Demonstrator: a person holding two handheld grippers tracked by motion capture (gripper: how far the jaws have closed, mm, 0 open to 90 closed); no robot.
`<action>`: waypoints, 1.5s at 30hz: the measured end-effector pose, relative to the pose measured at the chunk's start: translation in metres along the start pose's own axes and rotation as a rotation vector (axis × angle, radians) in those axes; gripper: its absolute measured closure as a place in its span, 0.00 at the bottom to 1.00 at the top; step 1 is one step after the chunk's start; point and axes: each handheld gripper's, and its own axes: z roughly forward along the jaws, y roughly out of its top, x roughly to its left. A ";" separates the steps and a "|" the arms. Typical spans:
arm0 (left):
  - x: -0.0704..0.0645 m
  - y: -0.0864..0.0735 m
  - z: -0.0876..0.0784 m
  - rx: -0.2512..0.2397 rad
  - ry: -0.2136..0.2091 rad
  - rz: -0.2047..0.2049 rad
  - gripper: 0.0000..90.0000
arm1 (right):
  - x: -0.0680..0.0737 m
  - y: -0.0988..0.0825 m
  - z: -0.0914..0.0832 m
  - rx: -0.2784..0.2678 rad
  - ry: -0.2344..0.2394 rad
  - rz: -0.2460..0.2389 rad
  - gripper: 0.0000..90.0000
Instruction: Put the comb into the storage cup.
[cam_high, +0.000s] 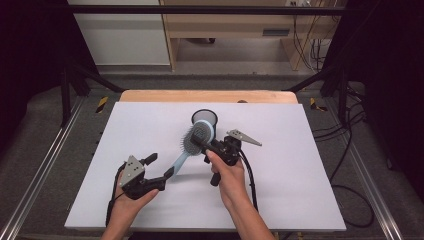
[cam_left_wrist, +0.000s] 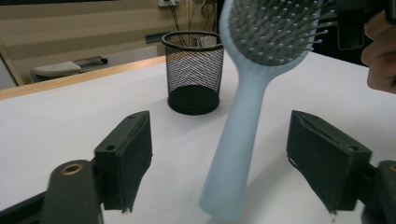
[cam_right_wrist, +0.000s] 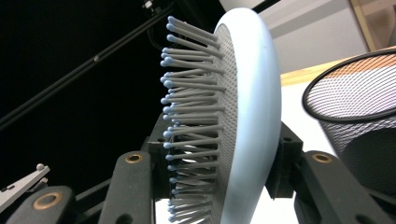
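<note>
A light-blue hairbrush (cam_high: 192, 139) hangs tilted above the white table, bristles facing up and left. My right gripper (cam_high: 205, 146) is shut on the brush's head (cam_right_wrist: 252, 116), one jaw on the bristle side and one on the back. The handle (cam_left_wrist: 240, 126) slopes down toward my left gripper (cam_high: 161, 166). That gripper stands open, and the handle's end sits between its two pads (cam_left_wrist: 130, 154) without touching either. A black mesh cup (cam_high: 204, 118) stands upright just behind the brush, also seen as the cup (cam_left_wrist: 193, 70) past the handle.
The white board (cam_high: 280, 200) covers a wooden table whose far edge (cam_high: 210, 96) shows behind the cup. Black cables (cam_high: 350, 150) trail on the floor to the right. The right hand (cam_left_wrist: 380, 51) is at the upper right of the left gripper view.
</note>
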 end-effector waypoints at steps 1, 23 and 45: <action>0.003 0.000 -0.001 -0.002 0.012 -0.009 0.20 | -0.001 0.002 -0.001 -0.004 -0.004 0.001 0.61; 0.025 -0.006 -0.008 -0.013 0.090 -0.041 0.05 | -0.004 0.040 -0.009 -0.025 -0.053 -0.048 0.60; 0.025 -0.006 -0.008 -0.020 0.092 -0.039 0.05 | 0.006 0.101 0.001 -0.087 -0.092 -0.088 0.60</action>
